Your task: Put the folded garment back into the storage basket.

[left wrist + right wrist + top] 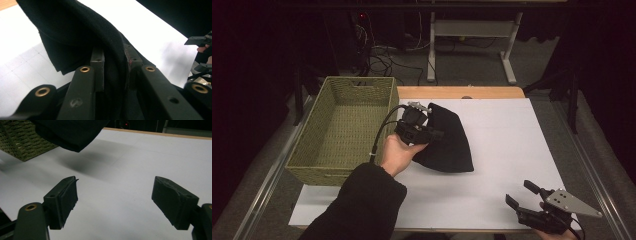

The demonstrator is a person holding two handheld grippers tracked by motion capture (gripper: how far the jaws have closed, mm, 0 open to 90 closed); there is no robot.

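Observation:
A black folded cloth (447,137) hangs lifted off the white table top, just right of the woven basket (343,131). My left gripper (432,134) is shut on its left edge. In the left gripper view the cloth (82,32) is pinched between the two pads and drapes away above the table. My right gripper (522,195) rests at the table's front right corner, open with nothing between its fingers. In the right gripper view the gripper (113,200) faces bare white surface, and the cloth's corner (72,135) hangs in the air at the top left, casting a shadow.
The green woven basket (22,142) stands empty at the table's left side. The white sheet (507,145) covers most of the wooden table. Cables and a table frame (472,35) lie on the floor beyond the far edge.

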